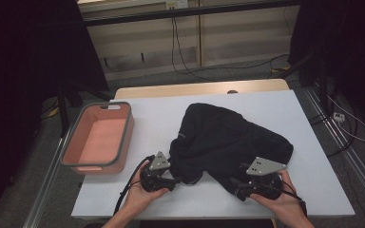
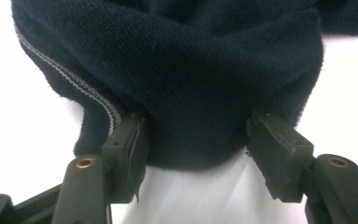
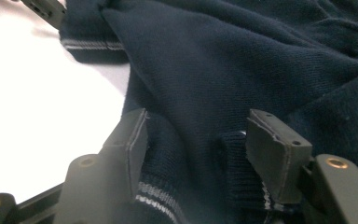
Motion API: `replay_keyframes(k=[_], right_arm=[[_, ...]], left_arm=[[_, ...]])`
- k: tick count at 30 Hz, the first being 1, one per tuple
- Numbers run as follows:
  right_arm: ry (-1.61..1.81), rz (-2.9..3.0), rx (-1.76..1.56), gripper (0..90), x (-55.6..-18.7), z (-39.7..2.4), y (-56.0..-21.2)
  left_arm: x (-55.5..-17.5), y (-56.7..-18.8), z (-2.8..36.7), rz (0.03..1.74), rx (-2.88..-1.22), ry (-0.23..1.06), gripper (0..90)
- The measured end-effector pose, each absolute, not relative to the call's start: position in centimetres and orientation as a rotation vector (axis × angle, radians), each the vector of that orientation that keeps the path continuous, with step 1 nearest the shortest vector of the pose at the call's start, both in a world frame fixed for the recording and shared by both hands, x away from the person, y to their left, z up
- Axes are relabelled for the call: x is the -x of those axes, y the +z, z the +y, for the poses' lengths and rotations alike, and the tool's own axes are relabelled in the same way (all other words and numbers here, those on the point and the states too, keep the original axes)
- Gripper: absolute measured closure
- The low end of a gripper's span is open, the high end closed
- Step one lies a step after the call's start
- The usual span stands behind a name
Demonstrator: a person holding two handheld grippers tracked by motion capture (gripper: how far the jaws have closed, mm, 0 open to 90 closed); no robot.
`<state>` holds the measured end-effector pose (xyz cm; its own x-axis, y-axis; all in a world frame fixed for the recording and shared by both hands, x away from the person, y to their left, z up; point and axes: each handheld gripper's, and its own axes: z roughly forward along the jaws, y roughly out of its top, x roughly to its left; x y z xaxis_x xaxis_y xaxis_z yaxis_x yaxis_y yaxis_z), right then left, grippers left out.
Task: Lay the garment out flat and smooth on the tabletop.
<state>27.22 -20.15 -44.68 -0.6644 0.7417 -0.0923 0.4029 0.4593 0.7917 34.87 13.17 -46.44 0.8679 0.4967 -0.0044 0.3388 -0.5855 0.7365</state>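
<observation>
- Left gripper (image 2: 193, 140): jaws part-spread, a bulging fold of the dark knit garment (image 2: 182, 70) between them; pads appear to touch it, grip uncertain.
- Right gripper (image 3: 193, 140): jaws part-spread astride the garment's striped ribbed hem, fabric bunched between.
- Garment heaped just ahead of both grippers on the white table (image 1: 309, 180).

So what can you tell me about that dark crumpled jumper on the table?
The dark navy knitted garment lies bunched in a loose heap on the white table, right of the pink tub with the grey rim. It looks soft and fleecy, with pale stitching along a hem and ribbed, striped edges. The left tongs and right tongs each straddle a fold at its near edge.
</observation>
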Motion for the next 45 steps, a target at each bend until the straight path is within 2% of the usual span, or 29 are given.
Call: replay_keyframes(k=[3,4,5,6,7,8,9,10,14,15,18,20,27,29,31,34,38,39,40,41,43,45], right_arm=[[1.003,2.305,-0.985,39.0,-28.0,-20.1,-45.6],[1.005,2.312,-0.999,43.5,-28.5,-20.3,-46.1],[1.005,2.312,-0.999,43.5,-28.5,-20.3,-46.1],[1.036,2.300,-1.005,58.7,-28.9,-20.7,-45.9],[1.036,2.300,-1.005,58.7,-28.9,-20.7,-45.9],[1.072,2.300,-1.002,69.0,-29.0,-20.9,-45.8],[1.072,2.300,-1.002,69.0,-29.0,-20.9,-45.8],[1.113,2.300,-1.013,77.3,-29.1,-21.1,-45.5],[1.165,2.282,-1.020,82.3,-29.4,-21.5,-44.6],[1.184,2.269,-1.026,85.5,-29.5,-21.8,-44.2],[1.214,2.213,-1.046,86.2,-30.2,-22.8,-42.8],[1.205,2.151,-1.049,90.0,-30.8,-23.8,-41.8],[1.210,2.011,-1.144,90.0,-32.9,-26.6,-40.4],[1.206,2.082,-1.110,90.0,-32.9,-26.0,-40.6],[1.202,2.151,-1.055,77.3,-32.2,-24.6,-41.0],[1.201,2.284,-0.955,71.9,-30.9,-21.5,-42.1],[1.209,2.366,-0.878,72.2,-30.1,-19.6,-42.3],[1.198,2.379,-0.867,67.3,-29.7,-18.9,-42.4],[1.168,2.399,-0.858,52.0,-29.5,-18.0,-42.8],[1.168,2.399,-0.858,52.0,-29.5,-18.0,-42.8],[1.118,2.421,-0.870,41.4,-29.6,-17.4,-43.6],[1.095,2.446,-0.876,38.0,-29.7,-17.3,-44.4]], left_arm=[[-34.8,-46.4,13.2,0.607,-2.252,0.264,46.4],[-34.8,-46.4,13.2,0.604,-2.256,0.274,52.6],[-34.7,-46.4,13.2,0.611,-2.249,0.285,52.6],[-34.7,-46.3,13.2,0.619,-2.249,0.277,61.6],[-34.8,-46.3,13.3,0.619,-2.251,0.275,61.6],[-35.0,-46.1,13.5,0.636,-2.238,0.236,74.7],[-35.0,-46.1,13.5,0.636,-2.238,0.236,77.7],[-35.3,-45.7,13.7,0.647,-2.228,0.194,80.9],[-35.5,-44.3,13.7,0.655,-2.161,0.177,83.2],[-35.5,-43.7,13.7,0.651,-2.143,0.179,83.5],[-35.9,-42.0,14.0,0.653,-2.102,0.191,83.9],[-36.4,-41.0,14.1,0.667,-2.073,0.219,84.1],[-38.8,-40.7,13.8,0.730,-2.046,0.215,84.2],[-39.1,-40.6,13.5,0.738,-2.048,0.221,84.3],[-39.5,-40.4,13.3,0.742,-2.037,0.225,84.2],[-40.3,-40.1,12.9,0.761,-2.020,0.230,84.3],[-40.9,-39.8,12.5,0.758,-2.019,0.248,84.3],[-41.0,-39.7,12.3,0.769,-2.010,0.241,84.5],[-41.4,-39.6,12.2,0.780,-2.006,0.246,84.5],[-41.4,-39.6,12.2,0.780,-2.006,0.246,84.5],[-41.8,-39.7,12.2,0.800,-1.990,0.242,84.6],[-42.1,-39.8,12.2,0.813,-1.994,0.242,84.7]])
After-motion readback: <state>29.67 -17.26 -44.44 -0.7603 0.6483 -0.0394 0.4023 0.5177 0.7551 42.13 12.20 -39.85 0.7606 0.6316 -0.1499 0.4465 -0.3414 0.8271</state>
